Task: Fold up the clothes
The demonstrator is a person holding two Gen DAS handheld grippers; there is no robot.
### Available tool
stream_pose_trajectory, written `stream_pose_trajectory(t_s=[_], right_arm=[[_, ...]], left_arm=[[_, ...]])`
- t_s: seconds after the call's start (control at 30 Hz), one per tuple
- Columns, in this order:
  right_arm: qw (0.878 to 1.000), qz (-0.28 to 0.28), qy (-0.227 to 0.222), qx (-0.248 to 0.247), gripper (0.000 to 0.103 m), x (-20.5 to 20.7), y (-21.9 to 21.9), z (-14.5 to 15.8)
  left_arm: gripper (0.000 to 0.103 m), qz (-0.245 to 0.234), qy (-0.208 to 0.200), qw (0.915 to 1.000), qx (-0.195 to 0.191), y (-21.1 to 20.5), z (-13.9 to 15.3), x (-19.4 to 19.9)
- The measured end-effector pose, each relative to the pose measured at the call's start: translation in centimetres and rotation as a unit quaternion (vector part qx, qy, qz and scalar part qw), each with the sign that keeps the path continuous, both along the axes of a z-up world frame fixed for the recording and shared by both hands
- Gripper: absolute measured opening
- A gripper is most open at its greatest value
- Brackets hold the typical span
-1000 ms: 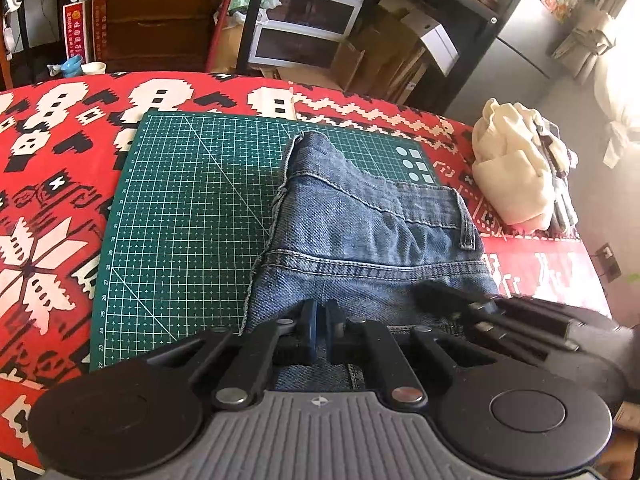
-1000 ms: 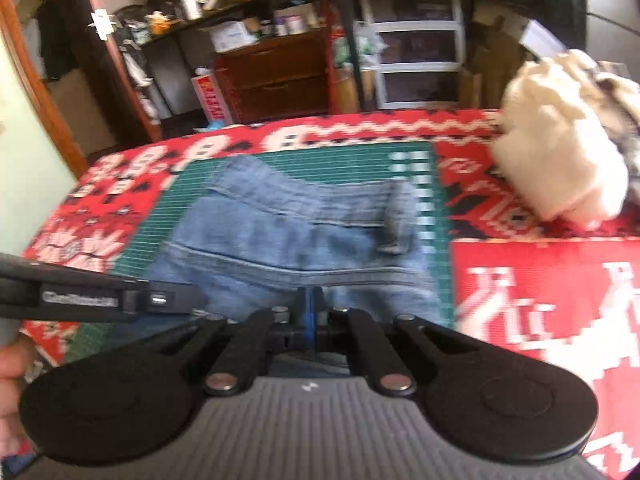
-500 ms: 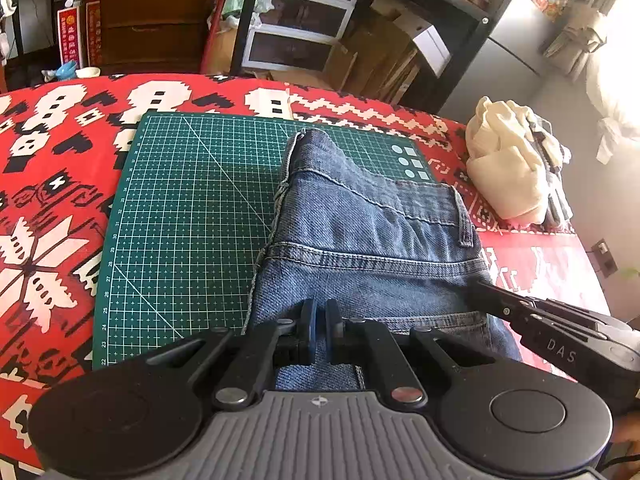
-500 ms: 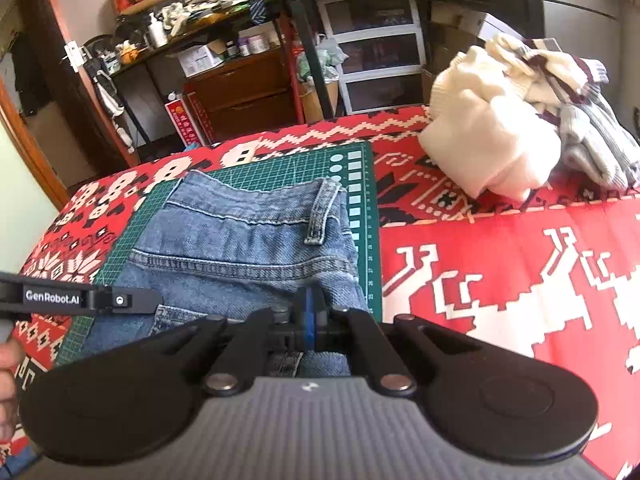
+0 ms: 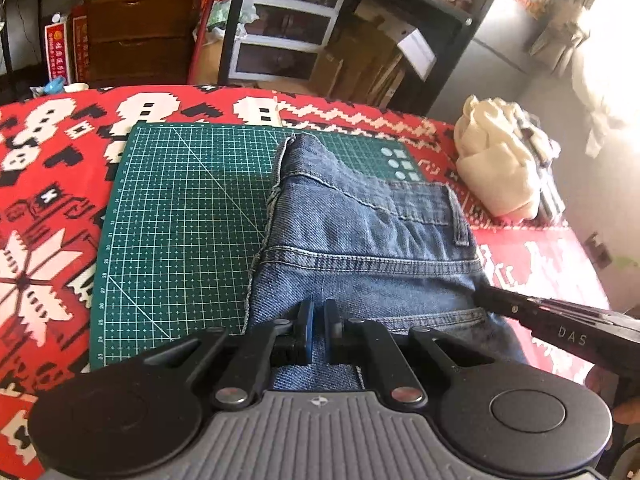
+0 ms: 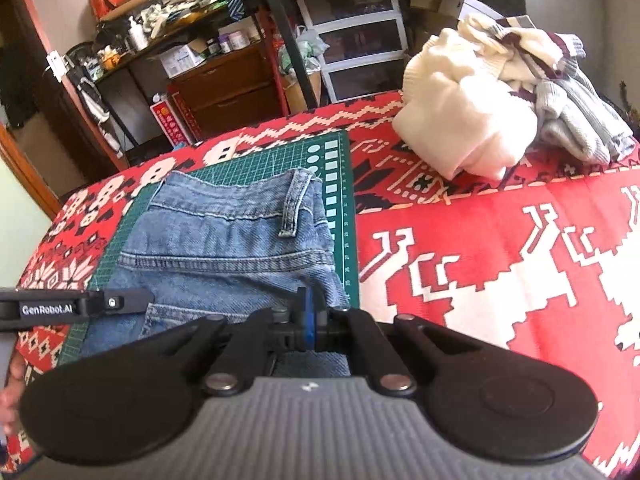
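Blue jeans, folded into a compact block, lie on the right half of a green cutting mat. My left gripper sits at the block's near edge. Its fingers are closed to a thin slit over denim, which runs on beneath it. My right gripper is shut at the near right corner of the jeans, with no gap between its pads. It enters the left wrist view as a dark bar from the right. The left gripper's finger shows at the left of the right wrist view.
A red patterned blanket covers the surface around the mat. A heap of cream and grey knitwear lies at the far right. Shelves, drawers and boxes stand behind. A hand shows at the edge.
The right gripper has slid from over the middle of the jeans' near edge to their near right corner. The left gripper and the jeans have stayed put.
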State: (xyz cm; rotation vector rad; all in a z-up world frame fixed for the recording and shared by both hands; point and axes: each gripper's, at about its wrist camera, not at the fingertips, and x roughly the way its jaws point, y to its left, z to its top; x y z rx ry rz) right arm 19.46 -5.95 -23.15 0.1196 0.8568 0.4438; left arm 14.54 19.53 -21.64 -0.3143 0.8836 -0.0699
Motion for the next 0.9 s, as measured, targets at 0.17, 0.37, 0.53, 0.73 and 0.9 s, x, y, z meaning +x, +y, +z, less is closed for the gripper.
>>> stream_pose_trajectory(t_s=[0.17, 0.37, 0.53, 0.73, 0.9], right_arm=[[0.999, 0.015, -0.006, -0.028, 0.0, -0.4, 0.0, 0.8], [0.997, 0.05, -0.028, -0.044, 0.008, -2.8, -1.2, 3.1], [0.993, 0.093, -0.047, -0.057, 0.009, -5.6, -2.0, 5.0], [0.988, 0.134, -0.048, -0.068, 0.023, -7.0, -2.1, 7.2], [0.982, 0.164, -0.06, -0.075, 0.035, -5.6, -1.7, 10.2]], left_arm=[[0.01, -0.036, -0.022, 0.9986, 0.031, -0.6, 0.2, -0.6], [0.049, -0.041, -0.01, 0.9989, 0.022, -0.5, 1.5, -2.3], [0.057, -0.043, -0.03, 0.9982, 0.03, -0.4, 4.2, -5.9], [0.06, -0.101, -0.058, 0.9905, 0.073, -0.2, 8.0, -8.2], [0.056, -0.165, -0.068, 0.977, 0.116, -1.0, 10.1, -6.7]])
